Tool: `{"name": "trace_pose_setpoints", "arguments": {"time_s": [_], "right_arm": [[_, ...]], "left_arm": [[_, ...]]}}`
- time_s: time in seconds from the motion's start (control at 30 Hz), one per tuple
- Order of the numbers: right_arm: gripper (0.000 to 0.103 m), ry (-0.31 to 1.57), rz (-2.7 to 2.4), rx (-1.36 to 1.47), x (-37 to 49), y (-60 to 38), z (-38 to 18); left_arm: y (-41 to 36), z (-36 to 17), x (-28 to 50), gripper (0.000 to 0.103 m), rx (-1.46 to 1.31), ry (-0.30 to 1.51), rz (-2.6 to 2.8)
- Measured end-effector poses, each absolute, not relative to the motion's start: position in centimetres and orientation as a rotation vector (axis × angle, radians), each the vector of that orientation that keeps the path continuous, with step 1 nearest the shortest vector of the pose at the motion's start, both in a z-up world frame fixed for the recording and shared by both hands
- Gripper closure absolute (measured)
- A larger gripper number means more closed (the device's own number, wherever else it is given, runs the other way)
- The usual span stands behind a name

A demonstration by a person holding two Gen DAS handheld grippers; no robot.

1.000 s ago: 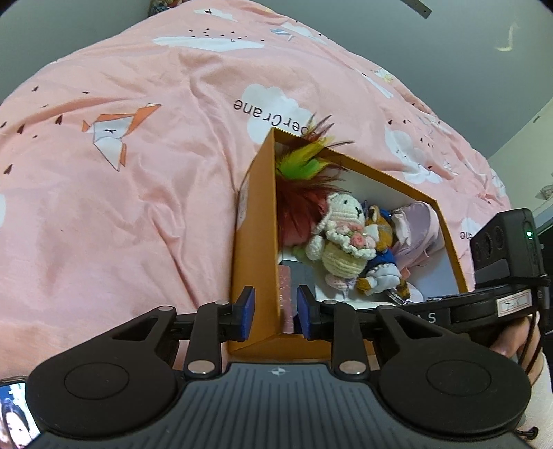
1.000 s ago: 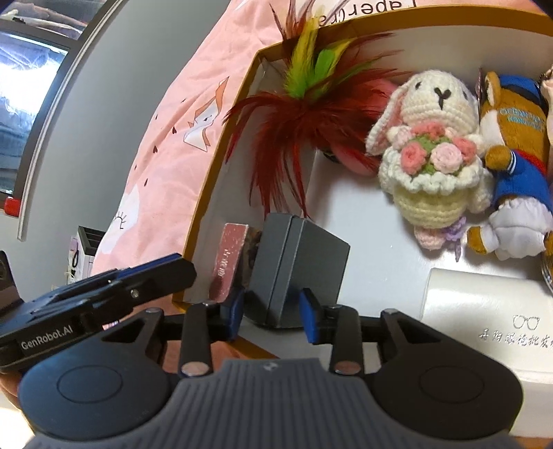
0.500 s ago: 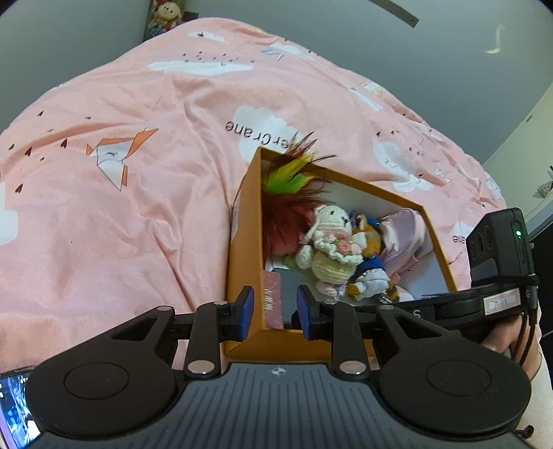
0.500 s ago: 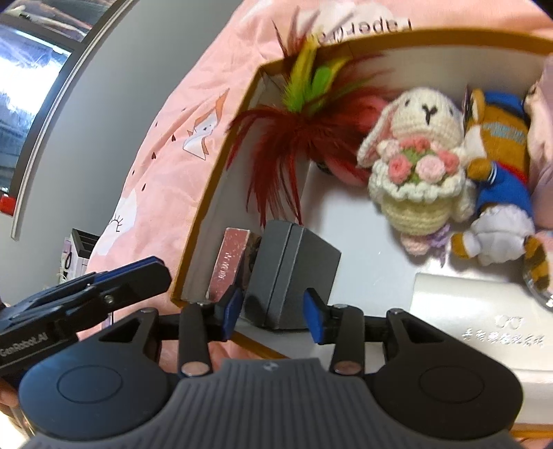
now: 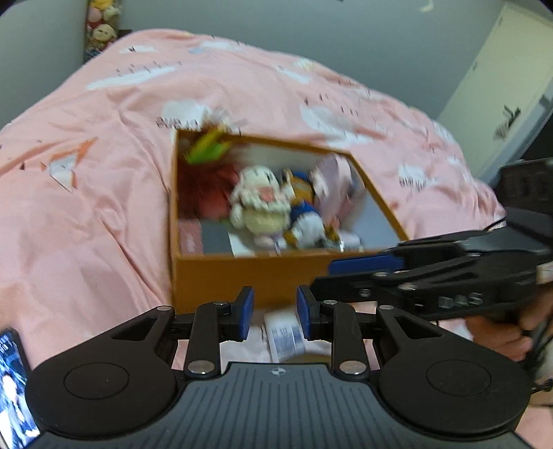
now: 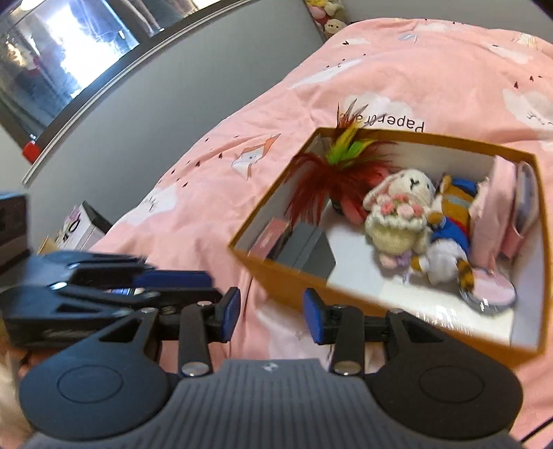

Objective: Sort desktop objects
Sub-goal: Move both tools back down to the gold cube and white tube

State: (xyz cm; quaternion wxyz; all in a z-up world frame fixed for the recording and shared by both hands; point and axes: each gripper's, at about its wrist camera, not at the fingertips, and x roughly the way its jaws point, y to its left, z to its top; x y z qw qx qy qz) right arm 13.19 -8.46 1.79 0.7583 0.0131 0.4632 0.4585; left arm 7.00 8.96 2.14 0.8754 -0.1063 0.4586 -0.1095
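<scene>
An orange box (image 5: 249, 276) (image 6: 283, 276) lies on the pink bed cover. Inside are a red feather toy (image 6: 331, 172), a crochet bunny (image 6: 397, 214), an orange and blue plush (image 6: 449, 221), a grey case (image 6: 307, 248), a red booklet (image 6: 269, 235) and pink items (image 6: 497, 214). My left gripper (image 5: 273, 312) is open and empty, just in front of the box's near wall. My right gripper (image 6: 271, 319) is open and empty, near the box's near left corner. Each gripper shows in the other's view, the right gripper (image 5: 414, 276) and the left gripper (image 6: 103, 279).
The pink cloud-print bed cover (image 5: 103, 207) spreads all around the box. A white labelled packet (image 5: 285, 336) lies under my left gripper. A phone screen (image 5: 13, 387) shows at bottom left. Plush toys (image 5: 100, 31) sit by the far wall. A window (image 6: 69, 62) is at left.
Both grippers have pulled back out of the box and away from it. My right gripper has opened wider and left the grey case in the box. The left view is blurred by motion.
</scene>
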Motion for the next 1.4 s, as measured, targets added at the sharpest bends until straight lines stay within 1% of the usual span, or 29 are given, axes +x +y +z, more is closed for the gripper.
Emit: {"name": "trace_pose_setpoints", "arguments": {"time_s": [0.13,0.23,0.3,0.33,0.37,0.53,0.67,0.8,1.0,1.1,1.13,1.23,1.4], "right_arm": [[0.060,1.010,0.922,-0.019,11.0,-10.5,0.7],[0.059,1.071,0.860,-0.055,9.9,-11.5,-1.1],[0.056,1.130,0.821,-0.066,9.5,-11.7,-2.6],[0.049,1.155,0.800,-0.072,9.4,-11.8,-3.2],[0.046,1.180,0.777,-0.081,9.2,-11.9,-3.9],[0.043,1.245,0.771,-0.142,8.0,-11.0,-5.9],[0.035,1.217,0.745,-0.258,7.2,-9.8,-6.6],[0.035,1.246,0.755,-0.307,6.9,-9.0,-8.0],[0.035,1.275,0.774,-0.287,7.0,-8.5,-8.9],[0.042,1.277,0.783,-0.269,7.0,-8.7,-9.0],[0.046,1.276,0.789,-0.263,6.9,-8.8,-8.8],[0.054,1.256,0.796,-0.257,6.8,-9.1,-8.2],[0.055,1.212,0.714,-0.265,7.8,-10.7,-7.2]], "left_arm": [[7.5,0.2,6.8,0.073,-0.220,1.040,-0.253],[6.6,-1.5,6.8,0.073,-0.168,1.114,-0.191],[5.9,-2.6,6.7,0.073,-0.123,1.160,-0.165],[5.7,-3.1,6.6,0.073,-0.106,1.177,-0.161],[5.4,-3.7,6.4,0.073,-0.088,1.196,-0.164],[4.4,-5.4,5.4,0.073,0.003,1.242,-0.132],[5.0,-5.4,5.0,0.071,0.011,1.224,-0.114],[5.4,-5.2,5.2,0.069,-0.012,1.217,-0.105],[5.5,-5.7,5.6,0.069,-0.027,1.231,-0.106],[5.6,-5.8,5.7,0.069,-0.029,1.232,-0.107],[5.6,-5.8,5.7,0.069,-0.030,1.233,-0.107],[5.6,-5.9,5.7,0.069,-0.034,1.233,-0.107],[5.5,-6.2,5.6,0.069,-0.038,1.236,-0.124]]}}
